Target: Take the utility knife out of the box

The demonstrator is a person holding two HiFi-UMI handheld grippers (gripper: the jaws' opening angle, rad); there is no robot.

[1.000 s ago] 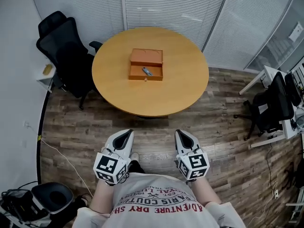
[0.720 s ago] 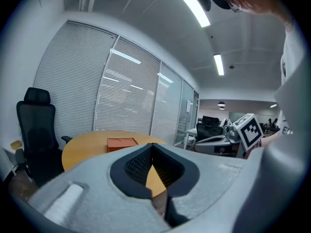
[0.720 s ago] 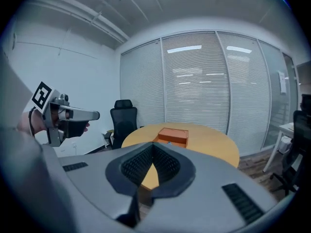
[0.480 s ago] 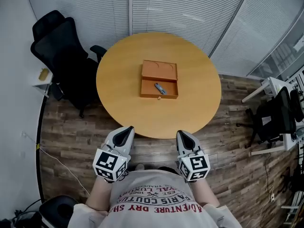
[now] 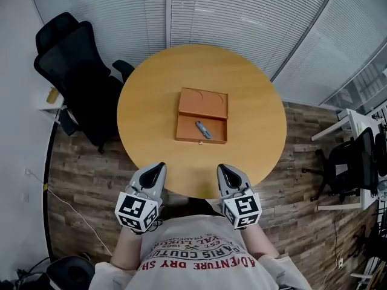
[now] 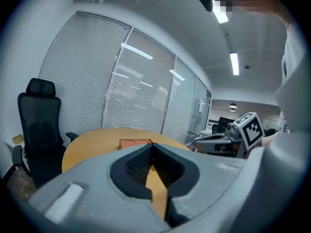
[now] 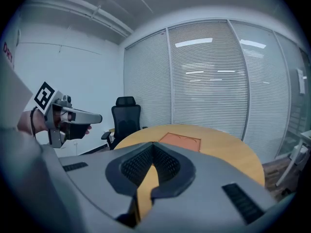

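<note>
An open orange box [image 5: 202, 124] lies in the middle of the round wooden table [image 5: 254, 107], its lid folded back flat. A grey utility knife [image 5: 204, 130] rests inside the near half of the box. My left gripper [image 5: 158, 168] and right gripper [image 5: 221, 170] hover at the table's near edge, side by side, well short of the box. Both are shut with nothing between their jaws. In the left gripper view the box [image 6: 133, 142] shows beyond the jaw tips, and the right gripper view shows the box [image 7: 180, 141] too.
A black office chair [image 5: 72, 77] stands left of the table. Blinds on glass walls curve round behind the table. A white desk [image 5: 344, 132] and another dark chair [image 5: 354, 162] stand at the right, on wooden plank flooring.
Both grippers have come forward from over the floor to the table's near edge. The table and box now sit closer in view.
</note>
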